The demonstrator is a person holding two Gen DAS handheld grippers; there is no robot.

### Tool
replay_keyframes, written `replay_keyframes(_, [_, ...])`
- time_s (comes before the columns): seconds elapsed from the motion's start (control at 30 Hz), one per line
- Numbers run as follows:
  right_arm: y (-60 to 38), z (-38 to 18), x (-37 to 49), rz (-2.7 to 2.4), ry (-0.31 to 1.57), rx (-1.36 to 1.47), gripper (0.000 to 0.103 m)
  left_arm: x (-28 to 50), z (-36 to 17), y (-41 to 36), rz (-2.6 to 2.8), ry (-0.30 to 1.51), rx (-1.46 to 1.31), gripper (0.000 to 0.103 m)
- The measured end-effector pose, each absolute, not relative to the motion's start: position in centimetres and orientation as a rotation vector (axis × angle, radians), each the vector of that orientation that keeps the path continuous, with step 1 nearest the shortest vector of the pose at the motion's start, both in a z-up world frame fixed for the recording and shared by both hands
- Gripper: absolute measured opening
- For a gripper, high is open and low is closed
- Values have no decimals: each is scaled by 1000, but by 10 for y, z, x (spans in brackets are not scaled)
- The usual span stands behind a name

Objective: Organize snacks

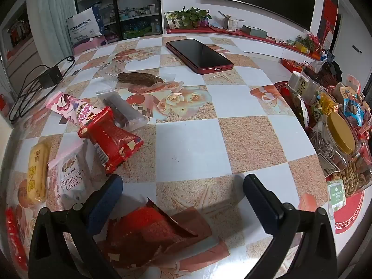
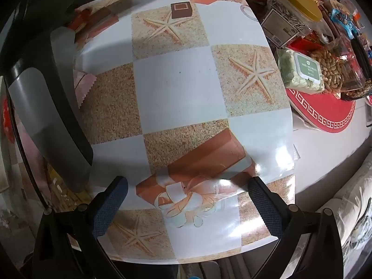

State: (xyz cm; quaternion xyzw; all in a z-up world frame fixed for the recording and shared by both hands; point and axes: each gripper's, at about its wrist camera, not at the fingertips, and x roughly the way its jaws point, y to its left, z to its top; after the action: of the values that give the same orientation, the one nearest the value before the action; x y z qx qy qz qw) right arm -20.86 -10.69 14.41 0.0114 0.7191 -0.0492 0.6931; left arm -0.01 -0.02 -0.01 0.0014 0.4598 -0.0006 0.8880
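Left gripper: fingers spread wide, gripping nothing, hovering over the checkered tablecloth. A crumpled red wrapper is lying between the two fingers, close to their base, nearer the left finger.

Left of the left finger: yellow snack bar is sitting farthest out, then the cranberry packet just beside it. Ahead of the left fingertip, the red snack pack is lying tilted, overlapping the clear packet with a dark bar; the pink packet is touching the red one on its far-left side. Further ahead, a brown snack in clear wrap. Black charger with cable is sitting far ahead-left.

Straight ahead between the fingers, well away: red phone, face up.

Right of the right finger: crowded snack tray with red rim, holding a yellow-lidded jar, peanuts, mixed packets. Green wipes pack is resting at its near edge.

Right gripper: fingers also wide apart, nothing between them but tablecloth print. The left gripper's body is filling the area beyond its left finger. Ahead-right of the right finger: wipes pack, peanuts, jar, red tray rim.
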Motion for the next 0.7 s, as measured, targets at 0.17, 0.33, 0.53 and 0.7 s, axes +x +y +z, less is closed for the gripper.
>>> replay_keyframes(0.17, [-105,145,-210,-108,1600,29,103,0,0,0,-1,956,3,103])
replay_keyframes(0.33, [-105,145,-207,-112,1596,30,103,0,0,0,-1,956,3,103])
replay_keyframes(0.53, [-104,145,-207,-102,1594,40,103,0,0,0,-1,956,3,103])
replay_keyframes(0.7, [-103,146,-206,-101,1597,42,103,0,0,0,-1,956,3,103])
